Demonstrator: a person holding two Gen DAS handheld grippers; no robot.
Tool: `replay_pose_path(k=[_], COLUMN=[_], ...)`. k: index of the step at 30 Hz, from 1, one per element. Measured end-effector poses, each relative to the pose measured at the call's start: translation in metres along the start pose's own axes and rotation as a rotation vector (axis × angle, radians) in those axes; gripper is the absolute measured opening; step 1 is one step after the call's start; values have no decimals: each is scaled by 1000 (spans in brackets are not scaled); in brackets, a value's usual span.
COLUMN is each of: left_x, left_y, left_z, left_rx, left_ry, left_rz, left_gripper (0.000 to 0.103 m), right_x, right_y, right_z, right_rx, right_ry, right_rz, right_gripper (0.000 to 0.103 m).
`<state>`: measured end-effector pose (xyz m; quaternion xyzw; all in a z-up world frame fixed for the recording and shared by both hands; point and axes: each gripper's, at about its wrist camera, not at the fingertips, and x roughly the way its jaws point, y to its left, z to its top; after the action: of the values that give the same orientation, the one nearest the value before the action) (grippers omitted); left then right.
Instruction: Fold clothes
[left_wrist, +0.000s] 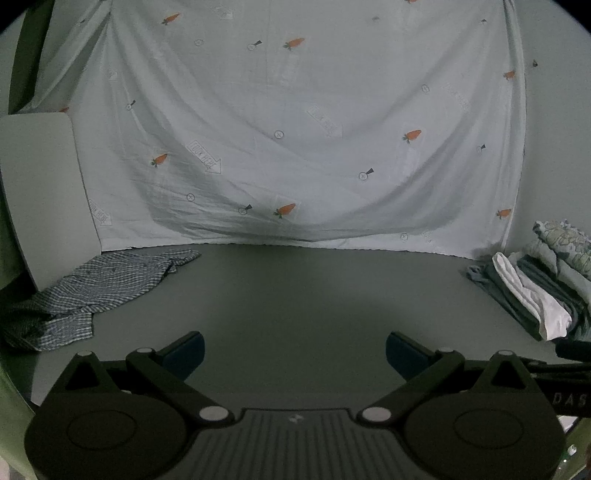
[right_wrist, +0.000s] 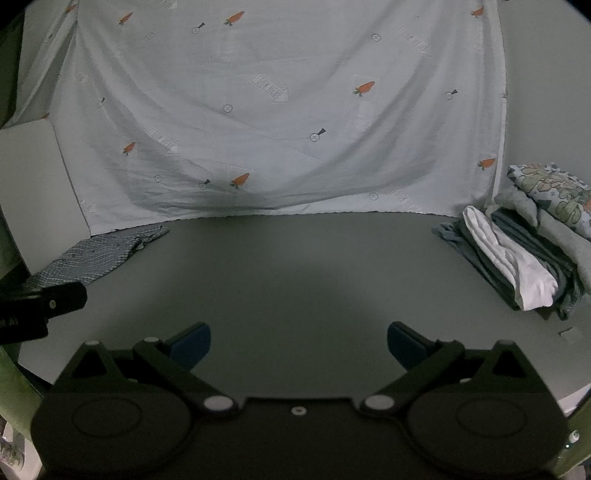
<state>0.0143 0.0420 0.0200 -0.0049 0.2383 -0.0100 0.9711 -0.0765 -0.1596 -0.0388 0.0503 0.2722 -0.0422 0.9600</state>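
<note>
The work surface is a plain grey table (left_wrist: 295, 295), dimly lit, backed by a pale sheet (left_wrist: 295, 129) printed with carrots hanging at the far side. Nearest to me, my left gripper (left_wrist: 294, 354) hangs above the table with its jaws spread wide and nothing between them. My right gripper (right_wrist: 298, 345) is likewise agape and empty, level with it. The middle of the table is bare. Farther off, at the far left, the checked shirt (left_wrist: 92, 288) lies crumpled and unfolded, one part trailing toward the sheet. At the far right sits a stack of folded clothes (right_wrist: 524, 251), a white piece showing in it. I judge the shirt light, limp and liable to sag; it calls for two holds. I would pinch it at a hem or the shoulders, though neither is plainly discernible in the heap.
</note>
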Motion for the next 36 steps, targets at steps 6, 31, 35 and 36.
replay_pose_path(k=[6,31,35,36], left_x=[1,11,19,22], left_y=[1,10,13,14], left_z=[-7,-9,-14,-14], left_rx=[-6,-5,-8,-13], left_ry=[-3,21,46,52], left_rz=[-2,6,1,0], left_gripper=[103,103,103,103], right_x=[3,15,22,25], right_y=[3,6,4,2], right_z=[-6,-18,-25,-24], right_rx=[-1,36,67,81], right_ry=[-6,1,17,22], right_rz=[-5,2,2,2], right_gripper=[103,103,103,103])
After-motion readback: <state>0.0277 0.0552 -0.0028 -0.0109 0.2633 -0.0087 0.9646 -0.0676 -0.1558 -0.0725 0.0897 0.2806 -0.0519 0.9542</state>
